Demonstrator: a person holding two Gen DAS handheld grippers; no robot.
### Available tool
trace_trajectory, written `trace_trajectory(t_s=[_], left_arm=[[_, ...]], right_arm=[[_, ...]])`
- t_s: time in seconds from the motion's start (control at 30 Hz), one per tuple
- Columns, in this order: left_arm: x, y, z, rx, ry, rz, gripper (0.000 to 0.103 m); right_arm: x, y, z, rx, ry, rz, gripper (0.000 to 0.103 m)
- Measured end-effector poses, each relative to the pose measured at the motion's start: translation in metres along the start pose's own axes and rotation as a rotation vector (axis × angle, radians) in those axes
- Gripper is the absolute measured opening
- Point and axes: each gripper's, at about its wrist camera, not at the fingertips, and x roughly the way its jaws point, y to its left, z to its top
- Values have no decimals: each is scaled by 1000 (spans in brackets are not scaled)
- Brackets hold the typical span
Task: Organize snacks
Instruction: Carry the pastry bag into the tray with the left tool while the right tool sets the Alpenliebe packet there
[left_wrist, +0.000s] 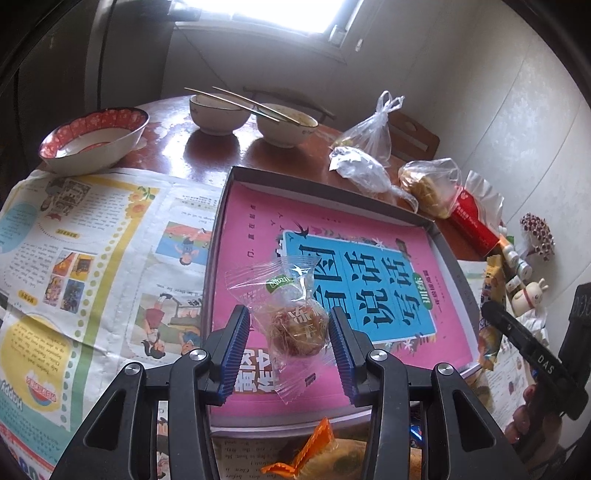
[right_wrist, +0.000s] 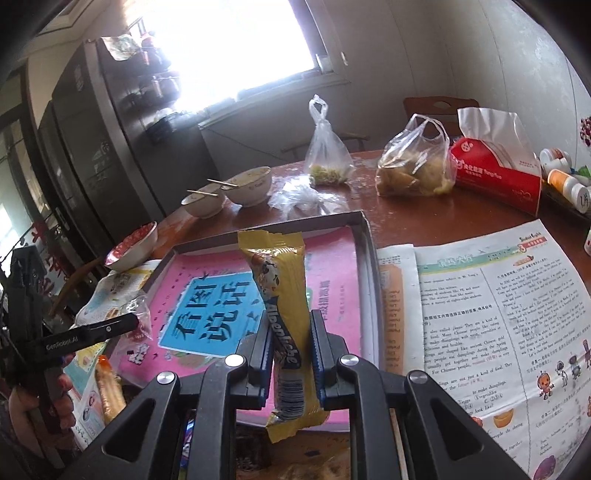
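My left gripper (left_wrist: 289, 314) is shut on a round brown pastry in a clear wrapper (left_wrist: 297, 332), held just above the near part of a shallow grey tray (left_wrist: 332, 188) lined with a pink and blue book cover. In the right wrist view my right gripper (right_wrist: 291, 317) is shut on a long yellow snack pack (right_wrist: 280, 280) that stands upright between the blue pads, over the near edge of the same tray (right_wrist: 258, 230). The left gripper (right_wrist: 110, 328) with its clear-wrapped pastry shows at the left of that view.
Newspaper (left_wrist: 92, 240) covers the brown table on both sides of the tray. Behind stand a red-rimmed bowl (left_wrist: 92, 140), two bowls with chopsticks (left_wrist: 221, 114), tied plastic bags (right_wrist: 413, 166) and a red tissue pack (right_wrist: 498, 173). An orange-wrapped snack (left_wrist: 314, 446) lies by the near edge.
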Motion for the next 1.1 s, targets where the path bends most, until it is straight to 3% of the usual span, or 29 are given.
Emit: trace_trajectory(t_s=[0.6, 1.1], left_arm=[[11, -2, -5, 16, 19, 22, 46], [10, -4, -7, 20, 26, 20, 48]], right_arm=[[18, -10, -8, 0, 62, -95, 19], [13, -10, -12, 1, 65, -92, 21]])
